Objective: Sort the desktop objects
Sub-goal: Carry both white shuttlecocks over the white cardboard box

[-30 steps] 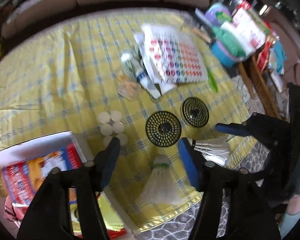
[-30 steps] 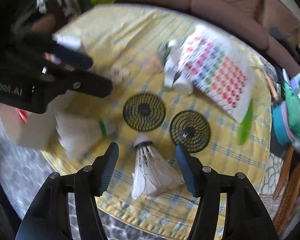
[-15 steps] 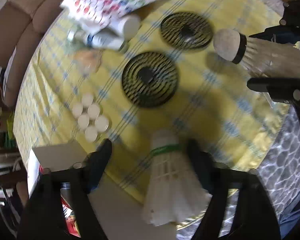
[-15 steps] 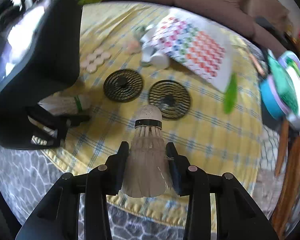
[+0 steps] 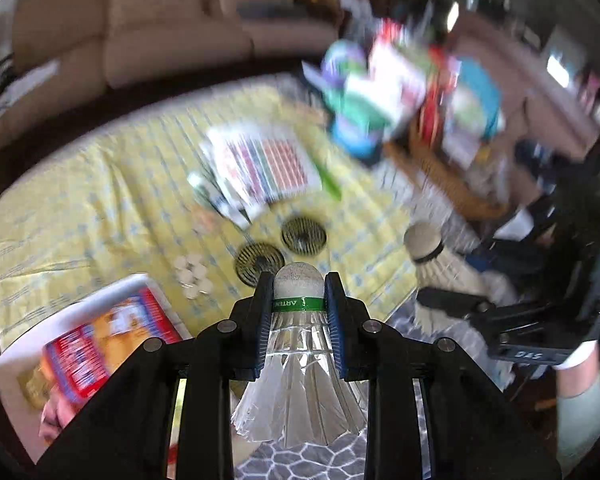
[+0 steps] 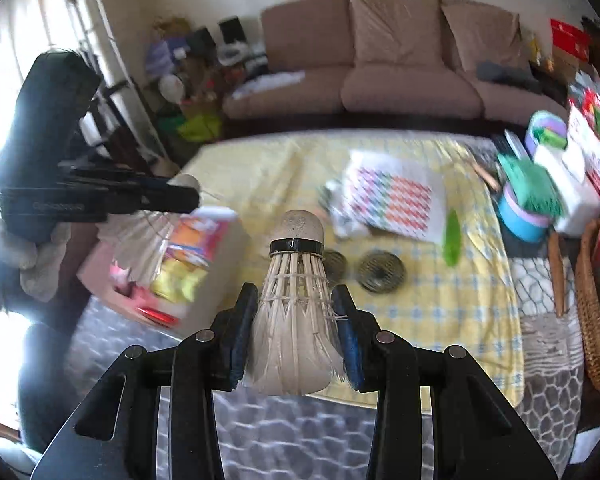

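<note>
my left gripper [image 5: 299, 300] has just been closing, and its blue pads now press on the sides of a shuttlecock with a green band [image 5: 298, 340], one pad on each side at the band and the top of the skirt. its long axis runs along my fingers: the cork nose points away from me, out past the fingertips, and the clear plastic skirt flares back toward my palm. my right gripper [image 6: 296, 320] is clamped on the feather shuttlecock with a black band [image 6: 296, 300], the pads squeezing the skirt lower down, so the cork and the band stand free beyond the fingertips; it too points nose-forward along the fingers, skirt toward me. that makes two shuttlecocks, one in each gripper, both held up in the air above the near edge of the table and off the yellow checked tablecloth [image 6: 440, 300]. on the cloth i count two round black mesh discs [image 6: 382, 270] side by side, one cluster of small white round pieces [image 5: 192, 274] too blurred to count, one white sheet of coloured dots [image 6: 396, 196] and one green strip [image 6: 452, 238] just beside that sheet. one white box with red and orange packets [image 6: 196, 248] sits at the table's left corner. one brown sofa [image 6: 400, 76] stands behind the table.
</note>
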Motion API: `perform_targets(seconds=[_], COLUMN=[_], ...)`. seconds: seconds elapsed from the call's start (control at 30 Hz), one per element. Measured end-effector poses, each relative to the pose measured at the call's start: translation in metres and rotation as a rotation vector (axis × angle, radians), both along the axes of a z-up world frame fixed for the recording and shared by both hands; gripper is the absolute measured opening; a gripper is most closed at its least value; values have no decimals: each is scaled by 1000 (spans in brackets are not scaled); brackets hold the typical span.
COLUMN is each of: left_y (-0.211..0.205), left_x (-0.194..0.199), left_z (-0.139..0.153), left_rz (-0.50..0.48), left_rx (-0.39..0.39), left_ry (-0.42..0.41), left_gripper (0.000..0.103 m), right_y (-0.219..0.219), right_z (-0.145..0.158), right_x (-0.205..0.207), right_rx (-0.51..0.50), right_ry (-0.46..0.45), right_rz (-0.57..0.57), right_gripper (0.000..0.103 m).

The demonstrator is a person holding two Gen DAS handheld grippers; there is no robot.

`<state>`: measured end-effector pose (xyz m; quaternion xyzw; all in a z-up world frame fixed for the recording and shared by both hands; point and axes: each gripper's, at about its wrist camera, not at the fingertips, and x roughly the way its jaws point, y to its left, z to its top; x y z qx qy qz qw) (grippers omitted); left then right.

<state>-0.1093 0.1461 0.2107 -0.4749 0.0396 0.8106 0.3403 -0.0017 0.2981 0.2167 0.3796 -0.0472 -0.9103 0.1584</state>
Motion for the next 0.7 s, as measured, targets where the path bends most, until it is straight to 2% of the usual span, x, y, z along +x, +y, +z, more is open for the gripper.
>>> perform_targets(seconds=[0.07, 0.13, 0.27, 0.37, 0.47, 0.57, 0.7], left_y=[-39, -78, -151, -221, -280, -315, -340], left_x=[16, 32, 38, 40, 37, 36, 35], left_z=[22, 33, 28, 13, -7, -35, -63], left_rz=[35, 67, 154, 272, 383, 444, 454], left_rx=[82, 130, 125, 120, 146, 133, 136], left_ry=[44, 67, 67, 40, -9, -33, -75], left_gripper=[24, 24, 24, 24, 24, 24, 24], right_y=[-23, -45, -91, -126, -170, -204, -237], right_z=[11, 16, 17, 7, -9, -30, -64], right_x=[7, 11, 9, -2, -24, -41, -60], right_rx=[-1, -8, -45, -74, -97, -99, -41], right_ry=[19, 16, 0, -33, -83, -124, -185], right_rz=[17, 20, 42, 63, 79, 105, 124], right_gripper=[39, 39, 39, 40, 40, 40, 40])
